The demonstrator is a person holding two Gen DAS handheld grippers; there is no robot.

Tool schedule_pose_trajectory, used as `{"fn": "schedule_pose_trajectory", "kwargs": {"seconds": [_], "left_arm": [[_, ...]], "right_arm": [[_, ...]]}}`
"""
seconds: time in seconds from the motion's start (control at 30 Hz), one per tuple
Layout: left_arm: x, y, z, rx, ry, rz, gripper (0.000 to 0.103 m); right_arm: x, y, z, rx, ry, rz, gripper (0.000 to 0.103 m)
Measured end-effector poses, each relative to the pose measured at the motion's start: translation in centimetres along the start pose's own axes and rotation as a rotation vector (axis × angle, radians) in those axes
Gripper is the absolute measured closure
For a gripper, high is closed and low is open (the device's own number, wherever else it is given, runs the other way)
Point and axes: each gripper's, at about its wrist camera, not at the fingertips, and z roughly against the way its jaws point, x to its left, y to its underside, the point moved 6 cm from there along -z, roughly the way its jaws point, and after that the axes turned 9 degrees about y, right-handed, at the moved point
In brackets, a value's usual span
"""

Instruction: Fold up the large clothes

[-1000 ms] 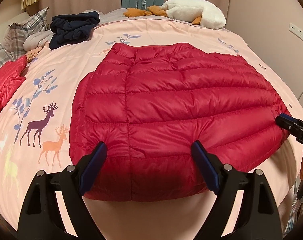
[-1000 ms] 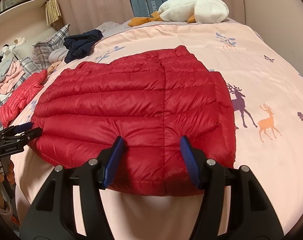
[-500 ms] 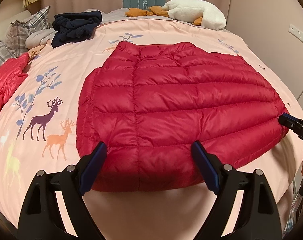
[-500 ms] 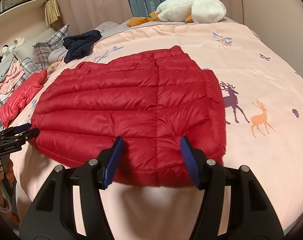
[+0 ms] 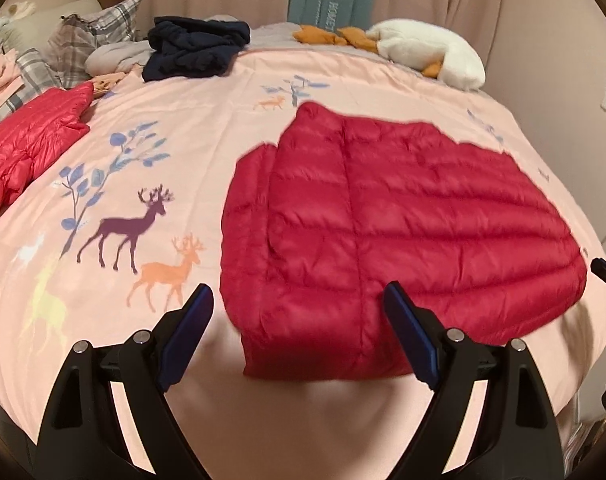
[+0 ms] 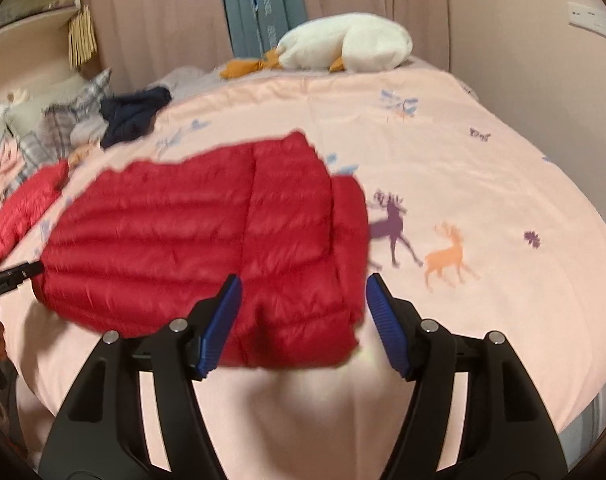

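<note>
I'm hovering both grippers over the red jacket [image 5: 399, 236] lying folded on the bed [image 5: 207, 128]. The left gripper [image 5: 297, 334] is gaping empty; the right gripper [image 6: 303, 322] is widening, gripping nothing. The slippery padding is risking springing the fold open.

Bed clutter under a pink deer-print cover

A white plush goose [image 5: 427, 54] lies at the bed's far edge, a dark navy garment [image 5: 195, 52] bunched beside plaid pillows [image 5: 91, 40]; pink curtains [image 6: 163, 12] hang behind.
</note>
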Motion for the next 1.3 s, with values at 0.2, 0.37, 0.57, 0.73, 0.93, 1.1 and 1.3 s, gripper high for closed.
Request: {"fn": "schedule_pose_trajectory", "kwargs": {"seconds": [0.2, 0.37, 0.57, 0.73, 0.93, 1.1, 1.3], "left_arm": [[-2.6, -2.7, -0.2, -0.046, 0.045, -0.018, 0.016], [-5.7, -3.9, -1.4, -0.055, 0.075, -0.073, 0.016], [-8.4, -5.1, -3.9, -0.04, 0.069, -0.128, 0.005], [-8.5, -5.7, -6.1, -0.001, 0.061, -0.103, 0.005], [-8.0, -4.8, -7.7, 0.06, 0.062, -0.1, 0.004], [-7.5, -4.4, -6.7, 0.043, 0.066, -0.1, 0.004], [-3.2, -5.8, -4.7, -0.014, 0.041, 0.016, 0.004]], "right_arm": [[1.9, -2.6, -0.3, -0.039, -0.083, -0.035, 0.029], [5.5, -3.6, -1.2, -0.042, -0.133, 0.012, 0.02], [8.7, -4.8, -3.2, -0.029, -0.15, 0.045, 0.016], [9.8, -4.7, -5.9, 0.037, -0.143, 0.053, 0.015], [9.0, -2.6, -8.3, 0.118, -0.113, 0.055, 0.014], [8.1, -2.5, -7.4, 0.106, -0.114, 0.028, 0.014], [4.6, -3.9, -6.1, 0.065, -0.082, -0.054, 0.014]]}}
